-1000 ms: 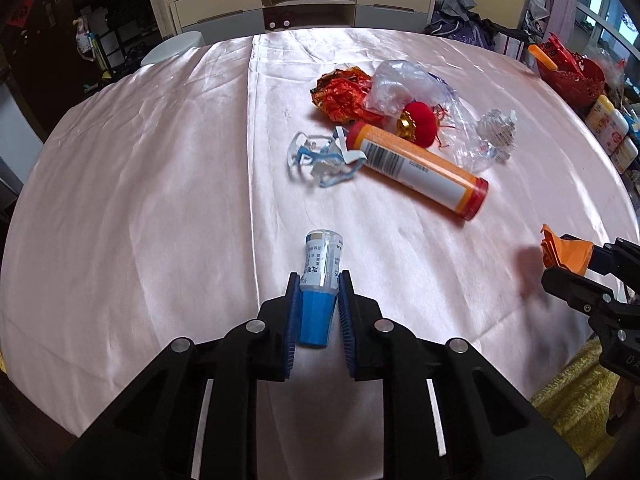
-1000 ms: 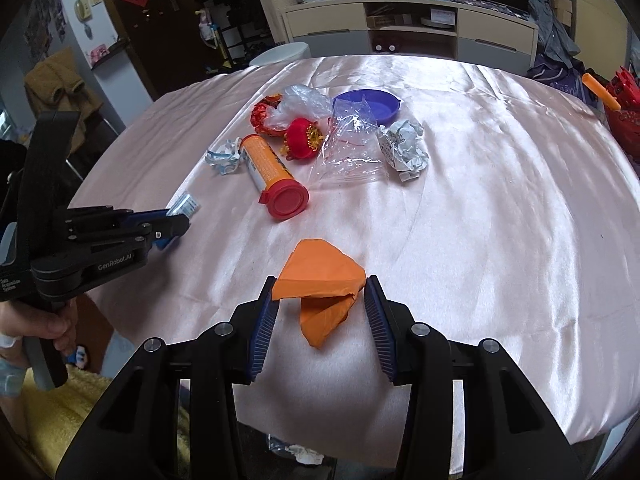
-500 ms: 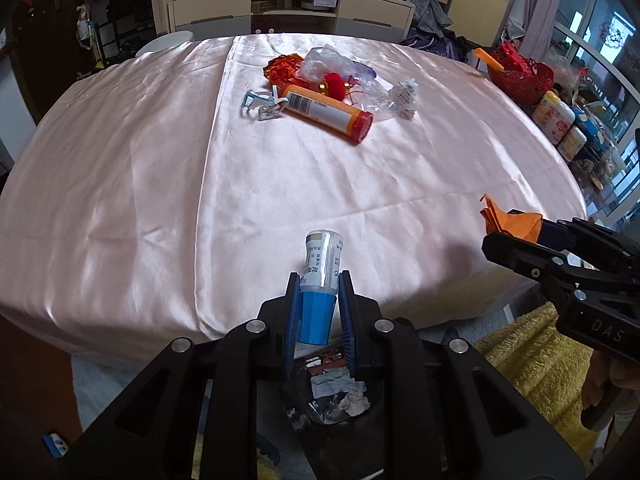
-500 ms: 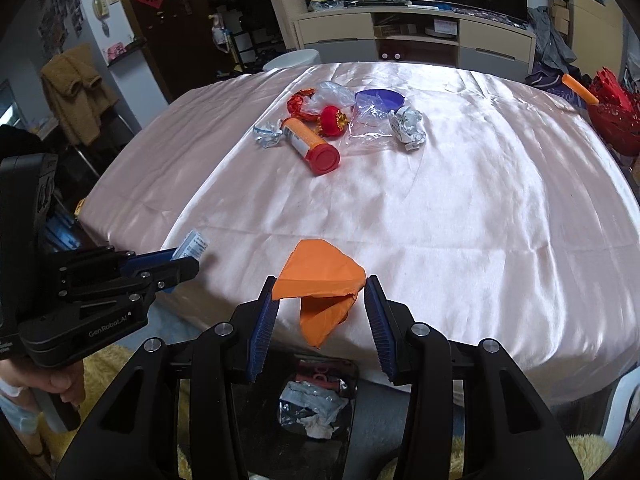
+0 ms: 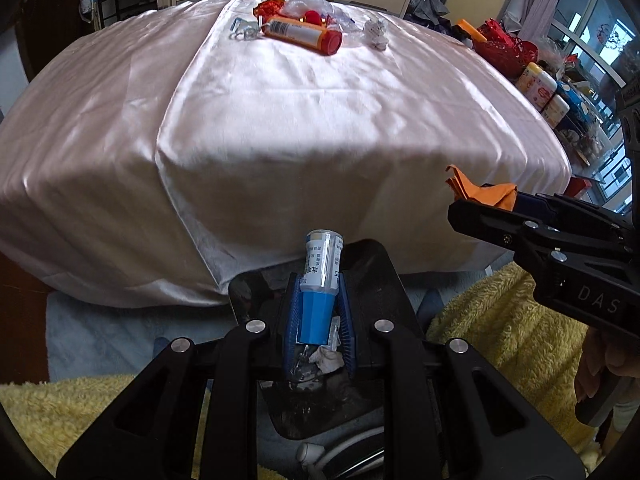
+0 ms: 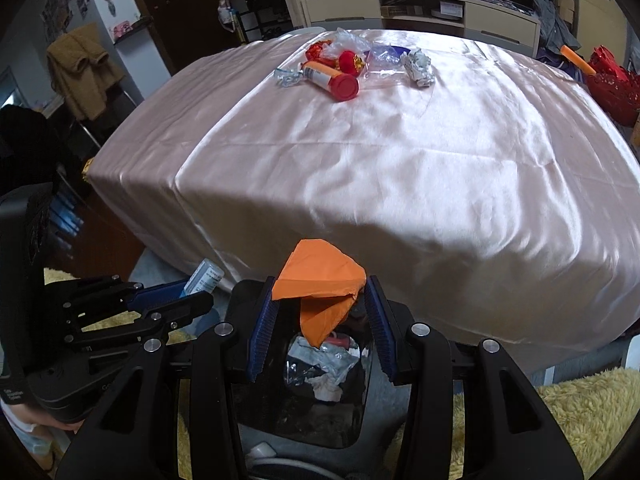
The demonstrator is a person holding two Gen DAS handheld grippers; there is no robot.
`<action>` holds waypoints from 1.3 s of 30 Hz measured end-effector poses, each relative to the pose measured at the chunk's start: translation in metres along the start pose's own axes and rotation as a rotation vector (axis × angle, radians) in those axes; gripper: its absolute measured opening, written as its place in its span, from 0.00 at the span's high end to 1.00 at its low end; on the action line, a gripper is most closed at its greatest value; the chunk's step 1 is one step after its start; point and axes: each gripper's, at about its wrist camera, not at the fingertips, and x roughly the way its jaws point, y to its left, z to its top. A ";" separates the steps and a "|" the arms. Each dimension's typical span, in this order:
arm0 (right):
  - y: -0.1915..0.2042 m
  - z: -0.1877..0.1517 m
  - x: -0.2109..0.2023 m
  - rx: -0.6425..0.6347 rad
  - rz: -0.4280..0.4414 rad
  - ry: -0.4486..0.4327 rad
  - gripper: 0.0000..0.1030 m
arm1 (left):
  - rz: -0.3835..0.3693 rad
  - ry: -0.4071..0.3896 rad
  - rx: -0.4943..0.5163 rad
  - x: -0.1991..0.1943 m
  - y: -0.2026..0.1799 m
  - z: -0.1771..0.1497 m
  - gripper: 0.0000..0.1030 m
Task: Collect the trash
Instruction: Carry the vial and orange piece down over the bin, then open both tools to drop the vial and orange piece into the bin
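Note:
My left gripper is shut on a small blue-and-white tube, held over the black trash bin on the floor in front of the table. My right gripper is shut on a crumpled orange paper, above the same bin, where crumpled white trash shows. The right gripper with its orange paper appears at the right of the left wrist view. The left gripper holding the tube shows at the left of the right wrist view.
The table under a pink satin cloth carries more litter at its far side: an orange tube with a red cap, clear plastic wrap, crumpled foil, red ornaments. Yellow fluffy rugs flank the bin.
Both grippers have drawn back off the table and dropped toward the floor, and now hang over the bin. Each still holds its item.

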 end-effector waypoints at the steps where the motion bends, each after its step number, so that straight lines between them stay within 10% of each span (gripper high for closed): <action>1: 0.000 -0.003 0.002 0.002 -0.001 0.008 0.56 | -0.002 0.009 -0.002 0.003 0.000 -0.005 0.83; 26: -0.012 -0.037 0.053 0.075 0.032 0.155 0.54 | 0.023 0.133 0.015 0.049 -0.001 -0.042 0.82; 39: -0.030 -0.037 0.048 0.157 0.043 0.130 0.32 | 0.046 0.147 0.002 0.050 0.000 -0.041 0.49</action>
